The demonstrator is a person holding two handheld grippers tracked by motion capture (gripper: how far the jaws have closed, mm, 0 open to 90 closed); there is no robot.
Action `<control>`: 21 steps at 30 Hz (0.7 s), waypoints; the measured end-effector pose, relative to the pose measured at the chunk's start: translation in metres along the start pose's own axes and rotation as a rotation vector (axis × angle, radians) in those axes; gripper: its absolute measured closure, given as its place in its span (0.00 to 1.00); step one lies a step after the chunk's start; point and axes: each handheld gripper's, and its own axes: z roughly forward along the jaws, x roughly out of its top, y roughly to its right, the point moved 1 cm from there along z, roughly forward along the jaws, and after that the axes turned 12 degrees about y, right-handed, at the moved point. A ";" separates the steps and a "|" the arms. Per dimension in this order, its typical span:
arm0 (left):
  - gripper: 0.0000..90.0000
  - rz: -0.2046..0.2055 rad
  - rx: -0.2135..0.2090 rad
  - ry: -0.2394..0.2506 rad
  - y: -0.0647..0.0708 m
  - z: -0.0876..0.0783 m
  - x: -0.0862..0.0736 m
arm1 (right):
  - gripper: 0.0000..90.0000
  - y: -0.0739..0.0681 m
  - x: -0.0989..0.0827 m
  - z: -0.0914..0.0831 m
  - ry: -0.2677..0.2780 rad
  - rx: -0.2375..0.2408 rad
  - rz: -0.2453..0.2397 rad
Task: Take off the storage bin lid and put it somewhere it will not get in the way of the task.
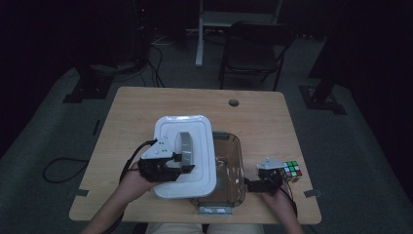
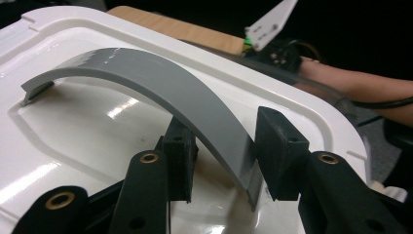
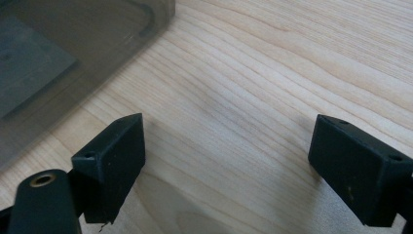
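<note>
Gripping: left gripper [image 2: 221, 163], jaws clamped on grey handle [image 2: 160, 92] of white lid [image 1: 187, 156]
Lid position: partly over clear bin [image 1: 234, 170]
Right gripper [image 3: 226, 165]: jaws spread, over bare tabletop [image 3: 253, 83]

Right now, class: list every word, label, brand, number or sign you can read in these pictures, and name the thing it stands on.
None can be read. The white lid, its grey handle, the clear bin, the colour cube and the wooden table carry no legible text; the cube shows plain coloured squares, and the dim high view hides any fine print.
</note>
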 end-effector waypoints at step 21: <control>0.69 -0.092 0.108 -0.007 -0.041 -0.052 -0.049 | 0.15 0.000 0.000 0.000 -0.001 0.000 0.000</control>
